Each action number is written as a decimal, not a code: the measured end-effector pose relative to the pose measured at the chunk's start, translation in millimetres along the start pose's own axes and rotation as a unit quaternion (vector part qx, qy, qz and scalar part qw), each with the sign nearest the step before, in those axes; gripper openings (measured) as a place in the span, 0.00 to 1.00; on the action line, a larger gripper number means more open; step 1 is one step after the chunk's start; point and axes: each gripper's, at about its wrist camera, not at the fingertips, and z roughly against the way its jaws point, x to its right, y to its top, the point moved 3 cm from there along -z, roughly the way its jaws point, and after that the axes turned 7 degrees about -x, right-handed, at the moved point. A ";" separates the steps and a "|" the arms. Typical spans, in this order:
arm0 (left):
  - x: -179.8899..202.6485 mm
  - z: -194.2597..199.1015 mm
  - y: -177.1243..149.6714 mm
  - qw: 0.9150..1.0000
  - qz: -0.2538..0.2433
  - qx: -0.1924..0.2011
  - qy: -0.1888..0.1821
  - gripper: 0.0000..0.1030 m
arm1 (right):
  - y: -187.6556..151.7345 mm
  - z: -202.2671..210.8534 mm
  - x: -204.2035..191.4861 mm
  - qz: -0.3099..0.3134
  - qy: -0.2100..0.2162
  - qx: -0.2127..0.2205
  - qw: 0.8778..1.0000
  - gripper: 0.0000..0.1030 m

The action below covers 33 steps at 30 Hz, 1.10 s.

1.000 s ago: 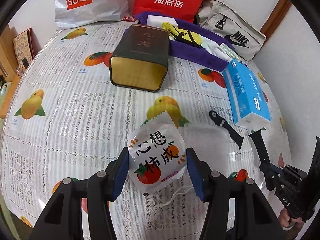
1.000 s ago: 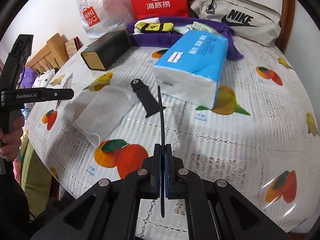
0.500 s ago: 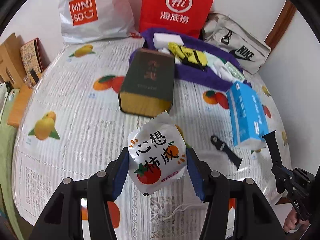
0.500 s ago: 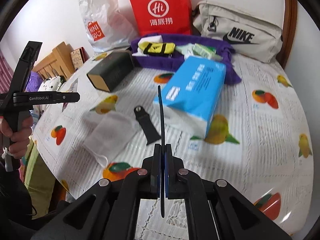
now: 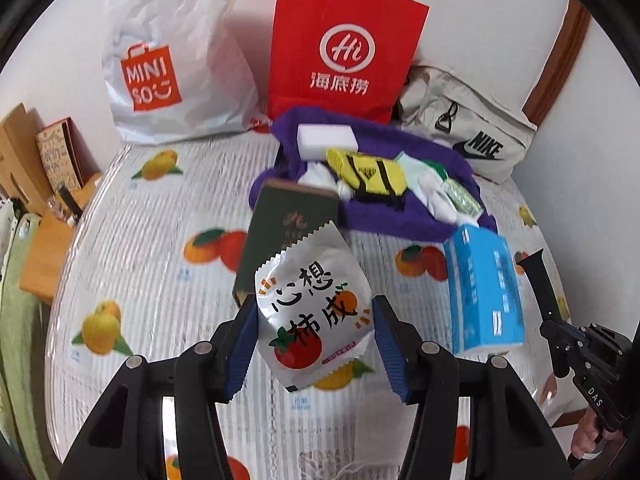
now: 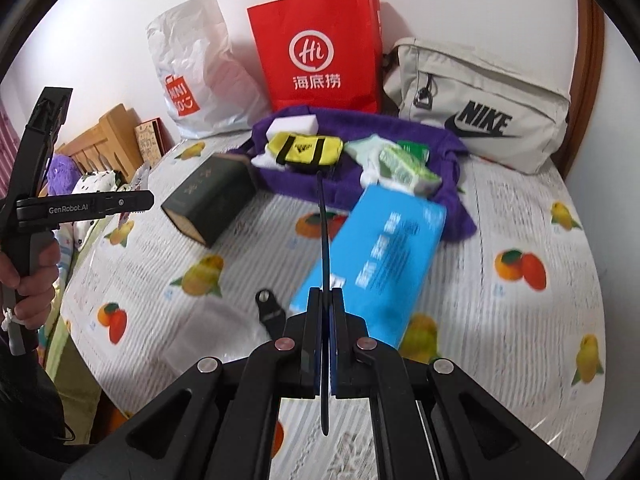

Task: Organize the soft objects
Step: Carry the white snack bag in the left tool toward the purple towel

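Left hand-held gripper [image 5: 316, 332]: clenched on puffy snack pouch [image 5: 314, 308], blue pads pressing both sides, pouch clear of the surface [image 5: 160, 280].
Right hand-held gripper [image 6: 327, 324]: clamped shut on thin dark strip [image 6: 323, 240], strip seen edge-on, pointing straight ahead out of the jaws.
Purple cloth [image 5: 400, 220]: ahead of left gripper and a little right, beyond dark green box [image 5: 288, 232]; already carrying sponge [image 5: 326, 140], yellow pouch [image 5: 366, 172] and small packets.
Key relation: pouch's long axis roughly upright between the pads, leaning left at the top; cloth pile lying past the box, so probably a carry over or round the box.
Tissue pack [image 6: 380, 256]: just right of the strip, long axis running toward the cloth; nearer the right gripper than the left.
Black part [image 6: 270, 312]: flat on the surface, just left of right gripper's tips.
Nearer arm: likely similar reach for both; hard to tell which stands closer to the cloth.
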 end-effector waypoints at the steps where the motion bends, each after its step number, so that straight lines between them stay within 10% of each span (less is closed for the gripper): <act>1: 0.3 0.5 4.3 1.000 -0.001 0.003 0.002 0.52 | 4.0 -0.9 0.6 0.000 -0.001 0.000 1.000 0.03; 33: 11.0 -64.1 115.9 0.999 -0.028 -0.015 -0.022 0.52 | 131.2 -63.6 60.9 -0.010 -0.042 0.022 0.999 0.03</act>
